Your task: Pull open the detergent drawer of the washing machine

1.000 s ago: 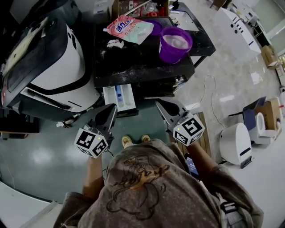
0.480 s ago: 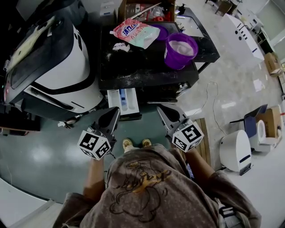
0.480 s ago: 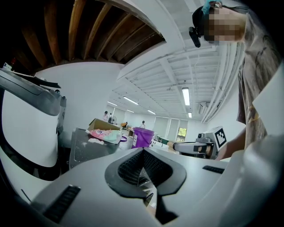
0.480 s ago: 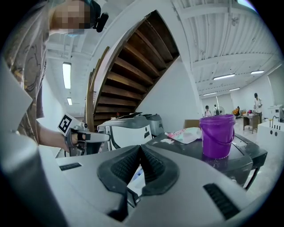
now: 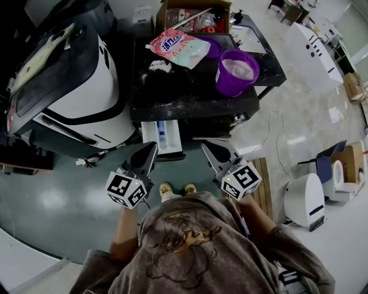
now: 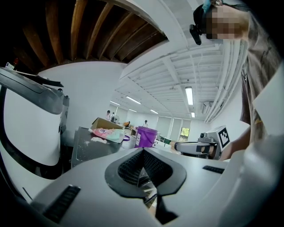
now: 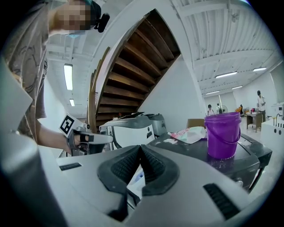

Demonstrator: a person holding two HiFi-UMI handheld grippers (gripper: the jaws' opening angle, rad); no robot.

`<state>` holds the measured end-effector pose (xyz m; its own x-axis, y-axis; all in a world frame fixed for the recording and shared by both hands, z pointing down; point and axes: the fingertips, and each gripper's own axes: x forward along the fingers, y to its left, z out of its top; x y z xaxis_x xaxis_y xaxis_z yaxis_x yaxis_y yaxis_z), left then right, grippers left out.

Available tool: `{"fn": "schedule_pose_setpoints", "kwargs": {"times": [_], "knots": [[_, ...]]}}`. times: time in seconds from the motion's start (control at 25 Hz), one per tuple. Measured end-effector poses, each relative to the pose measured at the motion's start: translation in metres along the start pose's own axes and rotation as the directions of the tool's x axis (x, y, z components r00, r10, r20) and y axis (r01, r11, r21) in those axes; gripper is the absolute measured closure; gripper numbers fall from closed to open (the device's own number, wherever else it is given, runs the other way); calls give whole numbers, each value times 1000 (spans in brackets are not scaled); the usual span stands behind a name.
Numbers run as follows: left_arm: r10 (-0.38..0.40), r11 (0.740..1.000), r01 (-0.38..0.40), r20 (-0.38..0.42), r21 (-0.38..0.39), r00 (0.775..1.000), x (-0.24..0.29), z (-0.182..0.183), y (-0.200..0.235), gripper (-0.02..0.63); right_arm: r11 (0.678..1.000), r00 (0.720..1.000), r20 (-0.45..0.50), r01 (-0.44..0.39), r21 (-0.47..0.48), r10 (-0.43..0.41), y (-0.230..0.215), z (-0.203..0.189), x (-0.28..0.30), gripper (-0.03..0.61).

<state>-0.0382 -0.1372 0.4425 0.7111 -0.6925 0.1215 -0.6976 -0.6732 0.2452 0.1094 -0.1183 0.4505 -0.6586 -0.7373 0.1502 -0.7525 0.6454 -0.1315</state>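
The washing machine (image 5: pixel 190 95) has a black top dusted with white powder. Its white detergent drawer (image 5: pixel 163 136) stands pulled out from the front, with a blue insert showing inside. Just in front of the drawer's near left corner is my left gripper (image 5: pixel 148 151), shut and empty. My right gripper (image 5: pixel 207 148) hangs to the right of the drawer, shut too, holding nothing. In the left gripper view the pads (image 6: pixel 133 165) meet at the tip. Below the shut pads (image 7: pixel 153 170) in the right gripper view, part of the drawer (image 7: pixel 135 179) shows.
A purple bucket (image 5: pixel 237 70) and a pink-green detergent bag (image 5: pixel 179 47) rest on the machine's top, with a cardboard box (image 5: pixel 192 14) behind. A large white-and-black appliance (image 5: pixel 75 86) stands to the left. A white device (image 5: pixel 305 198) sits on the floor at right.
Both grippers stay shut and hold their places in front of the drawer. The drawer remains out. Only the head view has drifted slightly.
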Motion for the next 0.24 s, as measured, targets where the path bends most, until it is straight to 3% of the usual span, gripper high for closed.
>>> {"fn": "schedule_pose_setpoints", "kwargs": {"times": [0.24], "knots": [[16, 1000, -16, -12, -18, 1000, 0, -4, 5, 592, 1000, 1000, -7, -6, 8, 6, -1, -2, 3, 575]]}}
